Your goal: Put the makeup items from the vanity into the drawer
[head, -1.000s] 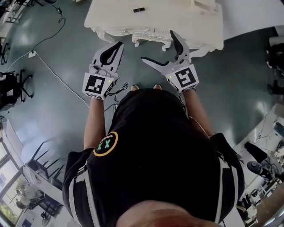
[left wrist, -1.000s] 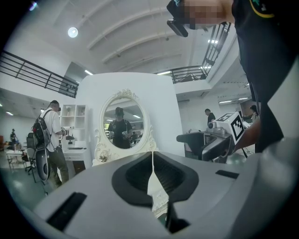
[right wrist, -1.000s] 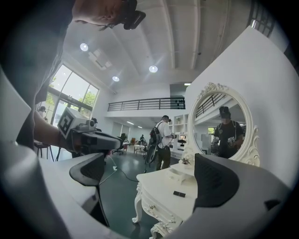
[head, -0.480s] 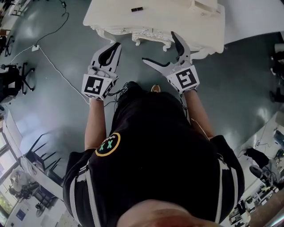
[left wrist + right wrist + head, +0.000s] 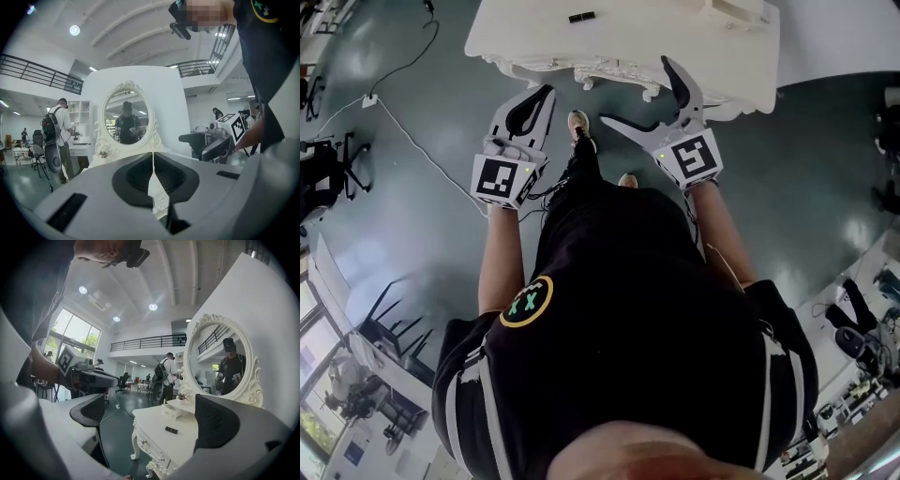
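Note:
A white carved vanity (image 5: 656, 42) stands ahead of me, with an oval mirror (image 5: 225, 364) at its back. One small black makeup item (image 5: 581, 17) lies on its top; the right gripper view shows this makeup item (image 5: 171, 430) between the jaws, well beyond them. My left gripper (image 5: 546, 94) is shut and empty, held short of the vanity's front edge. Pointing at the front edge, my right gripper (image 5: 636, 92) is wide open with nothing in it. The left gripper view looks over its closed jaws at the mirror (image 5: 126, 117). No open drawer shows.
A small white drawer box (image 5: 169, 409) sits on the vanity near the mirror. My shoe (image 5: 578, 122) is on the floor between the grippers. A white cable (image 5: 412, 141) runs across the floor at left, near black chairs (image 5: 328, 178). A person with a backpack (image 5: 164, 376) stands beyond.
I have stepped closer: the vanity's front edge is nearer both grippers, and one foot has come forward between them. Neither gripper's jaws changed.

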Tool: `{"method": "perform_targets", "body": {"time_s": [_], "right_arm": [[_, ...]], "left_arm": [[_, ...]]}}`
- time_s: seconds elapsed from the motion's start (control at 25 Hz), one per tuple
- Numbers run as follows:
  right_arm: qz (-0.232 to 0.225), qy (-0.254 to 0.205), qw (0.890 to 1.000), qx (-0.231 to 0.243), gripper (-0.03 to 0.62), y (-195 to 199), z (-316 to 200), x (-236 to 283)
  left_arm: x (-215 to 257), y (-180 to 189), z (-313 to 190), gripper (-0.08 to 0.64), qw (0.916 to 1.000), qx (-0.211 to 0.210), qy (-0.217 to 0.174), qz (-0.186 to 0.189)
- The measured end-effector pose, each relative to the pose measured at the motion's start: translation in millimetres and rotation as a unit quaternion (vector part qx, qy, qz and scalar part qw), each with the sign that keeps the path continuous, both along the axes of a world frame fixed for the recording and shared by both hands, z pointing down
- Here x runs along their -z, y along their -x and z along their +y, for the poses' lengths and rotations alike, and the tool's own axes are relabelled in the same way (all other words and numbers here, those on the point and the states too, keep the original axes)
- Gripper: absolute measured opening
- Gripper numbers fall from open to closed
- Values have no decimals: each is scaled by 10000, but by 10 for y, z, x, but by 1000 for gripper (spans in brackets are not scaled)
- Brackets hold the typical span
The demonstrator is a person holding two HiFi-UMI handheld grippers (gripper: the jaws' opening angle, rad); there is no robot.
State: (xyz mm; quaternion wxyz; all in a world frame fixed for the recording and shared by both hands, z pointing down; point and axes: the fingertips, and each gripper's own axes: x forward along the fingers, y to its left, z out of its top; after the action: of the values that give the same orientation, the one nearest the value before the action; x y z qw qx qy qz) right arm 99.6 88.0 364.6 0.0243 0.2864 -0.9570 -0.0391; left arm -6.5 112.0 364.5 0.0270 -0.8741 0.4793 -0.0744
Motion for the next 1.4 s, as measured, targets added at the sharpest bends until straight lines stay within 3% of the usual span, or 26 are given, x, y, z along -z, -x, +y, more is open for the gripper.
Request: {"method": "perform_targets", "body": {"time_s": [0.32,0.64,1.16,1.4], "right_arm": [[195,37,9998,-77,600,447,-783,-161],[521,154,9983,-196,600,1051,-1772,-185],[1062,316,9932,-357,600,1360,-2467,-426],[1169,526,9916,-140,600,1369,-2654,-587]], "left_arm": [[-142,430,-827,28,9998,-166,-56,-77],[-164,1042,-1847,28,9994,-342,76,77],[-327,1305,-2597,28,9961,-812,261,228],[-341,1345,-2786,28,9982,-451,339,184]]}}
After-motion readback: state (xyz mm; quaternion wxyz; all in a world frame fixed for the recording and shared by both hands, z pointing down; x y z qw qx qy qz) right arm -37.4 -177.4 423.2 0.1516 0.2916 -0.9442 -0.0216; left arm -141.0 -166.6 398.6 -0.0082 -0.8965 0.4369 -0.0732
